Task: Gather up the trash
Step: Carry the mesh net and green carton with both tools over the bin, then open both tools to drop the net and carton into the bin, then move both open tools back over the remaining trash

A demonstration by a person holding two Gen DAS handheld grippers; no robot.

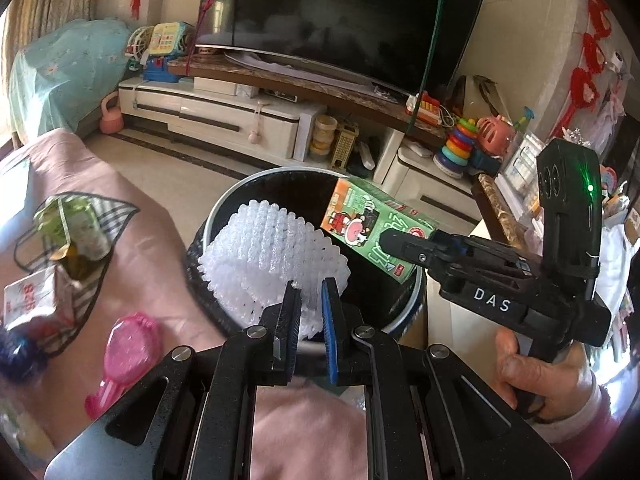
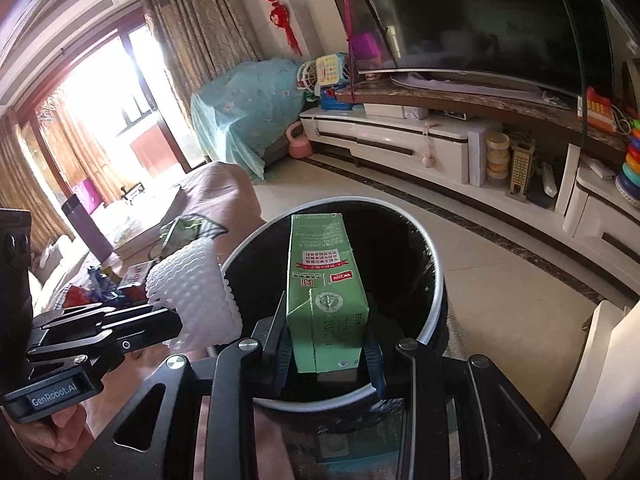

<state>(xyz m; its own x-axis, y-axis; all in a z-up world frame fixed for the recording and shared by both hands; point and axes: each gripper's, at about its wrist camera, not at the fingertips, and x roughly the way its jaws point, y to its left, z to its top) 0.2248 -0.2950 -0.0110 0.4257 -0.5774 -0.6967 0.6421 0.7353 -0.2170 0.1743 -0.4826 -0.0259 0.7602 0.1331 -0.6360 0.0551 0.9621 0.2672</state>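
- The left gripper (image 1: pixel 310 312) pinches a white foam net (image 1: pixel 272 256) over the black bin (image 1: pixel 400 312): soft, featherlight, squashy, safely held by its edge.
- The right gripper (image 2: pixel 328 354) clamps a green carton (image 2: pixel 324 292) by its base above the bin; stiff but crushable.
- Readable: "DAS", "GenRobot.AI".

A large dark TV (image 2: pixel 480 20) is set on a curved brown shelf (image 2: pixel 480 100) above a white cabinet (image 2: pixel 392 140). The floor (image 2: pixel 500 280) is laid with pale tiles. Bright daylight is let in through a window (image 2: pixel 108 112) flanked by patterned curtains (image 2: pixel 200 28).
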